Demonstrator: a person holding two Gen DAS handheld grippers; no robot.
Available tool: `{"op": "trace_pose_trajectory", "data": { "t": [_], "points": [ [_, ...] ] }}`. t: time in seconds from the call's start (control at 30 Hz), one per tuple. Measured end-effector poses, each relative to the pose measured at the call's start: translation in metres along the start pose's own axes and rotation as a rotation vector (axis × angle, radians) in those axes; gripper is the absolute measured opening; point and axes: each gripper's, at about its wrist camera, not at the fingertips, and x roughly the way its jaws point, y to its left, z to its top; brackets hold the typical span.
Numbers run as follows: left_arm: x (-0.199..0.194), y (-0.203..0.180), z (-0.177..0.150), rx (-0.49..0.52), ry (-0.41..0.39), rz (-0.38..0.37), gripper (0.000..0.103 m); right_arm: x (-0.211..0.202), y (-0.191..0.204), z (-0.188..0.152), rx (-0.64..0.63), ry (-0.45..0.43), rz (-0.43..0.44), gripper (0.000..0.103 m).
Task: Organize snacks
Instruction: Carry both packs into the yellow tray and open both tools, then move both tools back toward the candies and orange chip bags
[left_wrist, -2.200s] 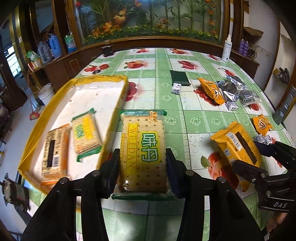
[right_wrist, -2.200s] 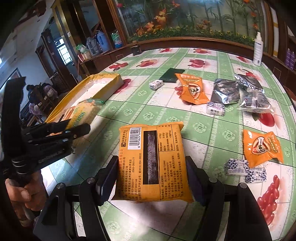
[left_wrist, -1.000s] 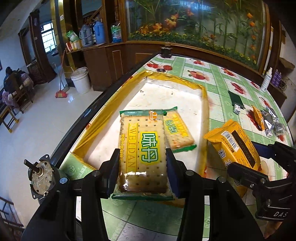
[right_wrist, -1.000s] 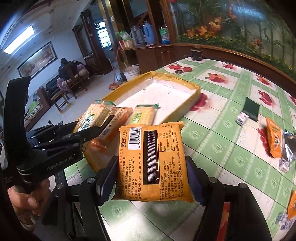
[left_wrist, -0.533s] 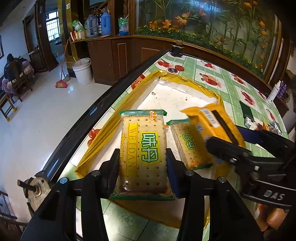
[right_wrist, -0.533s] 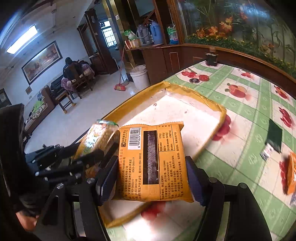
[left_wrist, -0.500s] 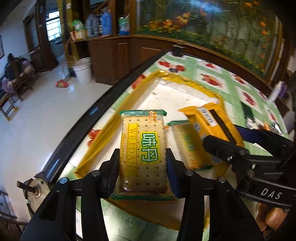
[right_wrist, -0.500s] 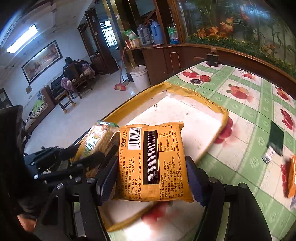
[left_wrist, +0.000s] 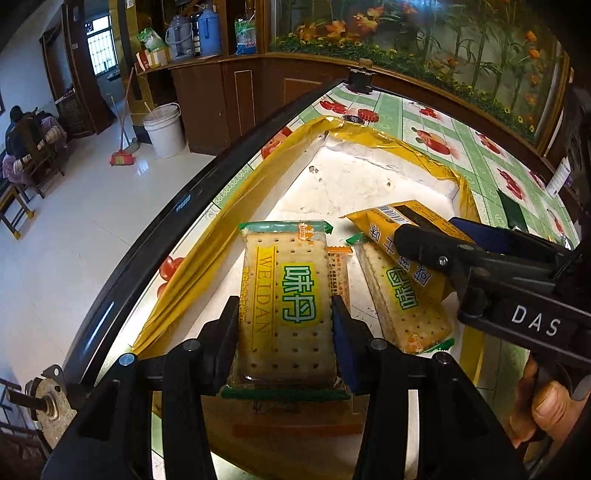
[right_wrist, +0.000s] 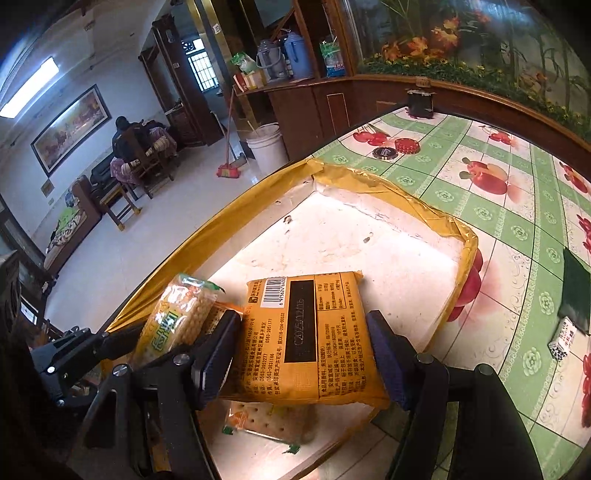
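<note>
Fingers (left_wrist: 229, 332) of the left gripper (left_wrist: 284, 336) pinch a green-edged cracker packet (left_wrist: 286, 302) by its long sides, printed face up. Packet held above the near end of the yellow-rimmed tray (left_wrist: 207, 266), not resting on it.

Right gripper (right_wrist: 303, 354): fingers (right_wrist: 386, 358) clamp an orange snack pack (right_wrist: 306, 336) from both sides, barcode and dark label strip facing the camera. Pack is held over the tray's white floor (right_wrist: 354, 243), near its front corner. From the left wrist view the same pack (left_wrist: 399, 221) pokes out past the right gripper's black body (left_wrist: 517, 280), tilted, overlapping a second cracker packet (left_wrist: 402, 299).

That second cracker packet lies flat inside the tray, just right of the held one. A thin orange wrapper (left_wrist: 341, 269) shows between the two; mostly covered, can't tell what it is. From the right wrist view, a cracker packet (right_wrist: 269, 424) lies on the tray floor directly under the orange pack.

Tray sits at the edge of a counter (right_wrist: 491, 206) covered in green-checked cloth with fruit print. A small black-and-white sachet (right_wrist: 561, 339) and a dark green flat packet (right_wrist: 576, 291) lie on the cloth to the right, well apart from the tray.

A thumb (left_wrist: 550, 406) shows under the right gripper's handle.
</note>
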Motion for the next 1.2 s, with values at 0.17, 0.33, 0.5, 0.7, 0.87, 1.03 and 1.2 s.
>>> {"op": "trace_pose_trajectory", "data": {
  "t": [0.17, 0.33, 0.5, 0.7, 0.87, 1.03, 1.2],
  "points": [
    [-0.004, 0.001, -0.001, 0.005, -0.014, 0.020, 0.051, -0.003, -0.001, 0.001, 0.008, -0.008, 0.003, 0.072],
    [-0.019, 0.004, -0.002, -0.012, -0.064, 0.033, 0.062, -0.025, -0.007, -0.002, 0.041, -0.053, 0.020, 0.073],
    [-0.038, -0.003, -0.005, -0.002, -0.114, 0.018, 0.074, -0.054, -0.017, -0.016, 0.084, -0.096, 0.024, 0.075],
    [-0.049, -0.017, -0.012, 0.022, -0.125, -0.008, 0.075, -0.083, -0.032, -0.043, 0.124, -0.109, -0.002, 0.075],
    [-0.060, -0.030, -0.017, 0.042, -0.135, -0.019, 0.075, -0.102, -0.046, -0.065, 0.160, -0.116, -0.022, 0.075],
    [-0.073, -0.044, -0.023, 0.074, -0.151, -0.033, 0.074, -0.125, -0.062, -0.090, 0.196, -0.132, -0.049, 0.075],
    [-0.079, -0.065, -0.028, 0.109, -0.154, -0.050, 0.074, -0.147, -0.083, -0.118, 0.249, -0.145, -0.090, 0.075]
  ]
}}
